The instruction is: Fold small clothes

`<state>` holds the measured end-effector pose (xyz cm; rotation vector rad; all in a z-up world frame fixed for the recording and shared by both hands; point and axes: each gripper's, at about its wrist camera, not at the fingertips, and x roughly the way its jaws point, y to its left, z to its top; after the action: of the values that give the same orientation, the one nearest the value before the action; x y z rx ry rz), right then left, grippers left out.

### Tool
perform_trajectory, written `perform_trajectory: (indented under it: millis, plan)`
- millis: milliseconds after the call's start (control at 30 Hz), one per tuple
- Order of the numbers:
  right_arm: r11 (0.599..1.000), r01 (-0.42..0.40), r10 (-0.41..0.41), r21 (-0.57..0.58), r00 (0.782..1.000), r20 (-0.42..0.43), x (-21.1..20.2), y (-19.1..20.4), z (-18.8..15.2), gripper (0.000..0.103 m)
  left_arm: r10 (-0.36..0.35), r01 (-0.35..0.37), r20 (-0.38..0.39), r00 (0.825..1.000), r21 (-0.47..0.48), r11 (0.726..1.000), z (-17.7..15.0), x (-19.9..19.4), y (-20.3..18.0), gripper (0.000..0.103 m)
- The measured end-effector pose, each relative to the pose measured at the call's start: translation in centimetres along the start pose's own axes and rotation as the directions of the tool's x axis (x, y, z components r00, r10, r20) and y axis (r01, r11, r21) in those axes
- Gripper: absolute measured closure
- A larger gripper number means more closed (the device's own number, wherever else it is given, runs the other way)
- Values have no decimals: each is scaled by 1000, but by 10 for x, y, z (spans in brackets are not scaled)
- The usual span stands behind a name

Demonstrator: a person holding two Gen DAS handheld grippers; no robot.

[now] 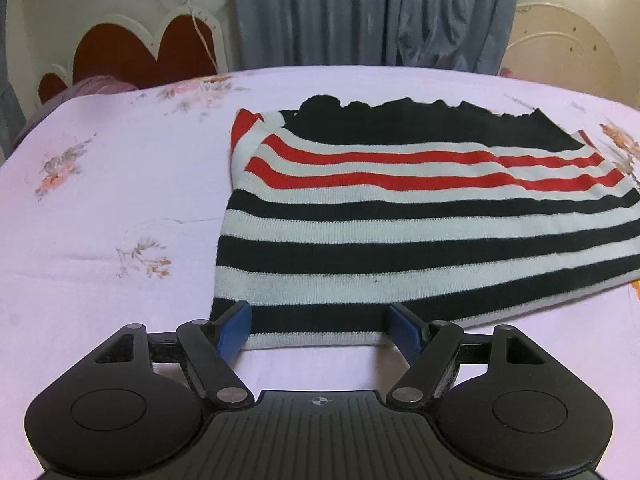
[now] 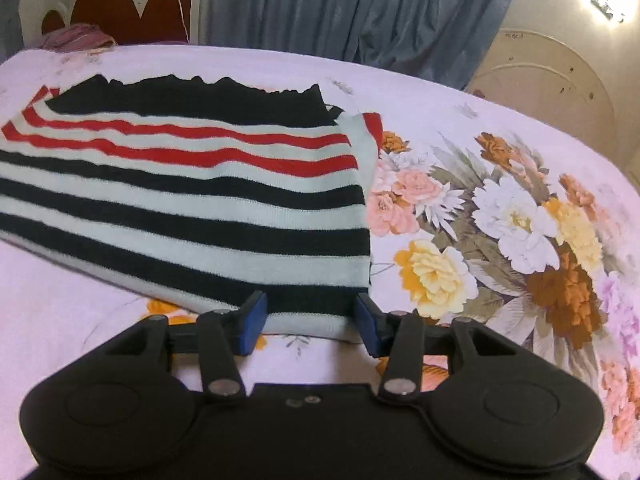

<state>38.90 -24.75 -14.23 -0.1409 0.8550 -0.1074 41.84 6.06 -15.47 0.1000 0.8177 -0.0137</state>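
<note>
A folded knit top [image 1: 400, 216] with black, white and red stripes lies flat on the bed. In the left wrist view its near left corner sits between the blue pads [image 1: 234, 332] of my left gripper [image 1: 318, 320], whose jaws stand wide apart over the hem. In the right wrist view the same top [image 2: 180, 200] fills the left half. Its near right corner lies between the pads [image 2: 252, 320] of my right gripper [image 2: 310, 308], jaws narrower but still apart. The fabric looks flat and unpinched at both corners.
The bed sheet [image 1: 100, 200] is pale lilac, with a large flower print [image 2: 500, 240] right of the top. Behind the bed are a red heart-shaped headboard [image 1: 132, 52], blue-grey curtains [image 1: 360, 12] and a cream panel [image 2: 552, 80]. A pink cloth [image 2: 76, 36] lies by the headboard.
</note>
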Motion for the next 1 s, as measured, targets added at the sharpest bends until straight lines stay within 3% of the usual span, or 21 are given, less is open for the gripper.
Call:
perform_trajectory:
  millis: [200, 300, 367, 433, 533, 667, 800, 833, 933, 967, 1000]
  plan:
    - [994, -85, 76, 75, 991, 112, -38, -8, -6, 63, -8, 10, 31, 999, -69, 998, -14, -29, 1, 29]
    - [990, -126, 116, 69, 983, 140, -47, -5, -13, 80, -16, 19, 35, 999, -80, 997, -27, -34, -1, 29]
    - [984, -160, 147, 74, 976, 159, -51, -2, -14, 91, -47, 49, 23, 999, -136, 989, -35, -32, 3, 31]
    - [981, -178, 164, 72, 972, 169, -51, 4, -12, 93, -93, 96, 23, 995, -249, 964, -41, -25, 13, 42]
    - [978, -201, 190, 46, 965, 179, -45, 17, 1, 93, -147, 167, 80, 986, -422, 891, -42, -13, 34, 44]
    - [972, -228, 216, 53, 959, 182, -26, 33, 30, 93, -210, 267, 165, 964, -613, 743, -40, 9, 62, 44]
    - [966, -254, 241, 54, 955, 173, 0, 57, 65, 94, -246, 345, 245, 938, -724, 597, -43, 29, 76, 44]
    - [964, -262, 250, 54, 953, 170, 6, 63, 71, 94, -250, 361, 263, 932, -740, 567, -44, 34, 78, 47]
    - [961, -274, 265, 39, 952, 152, 22, 82, 88, 95, -248, 355, 261, 933, -786, 506, -48, 50, 84, 79]
    - [960, -277, 269, 33, 952, 147, 26, 88, 91, 95, -258, 366, 270, 928, -797, 481, -50, 55, 86, 82]
    - [961, -274, 269, 23, 953, 142, 29, 93, 93, 95, -262, 372, 275, 925, -798, 475, -50, 58, 87, 83]
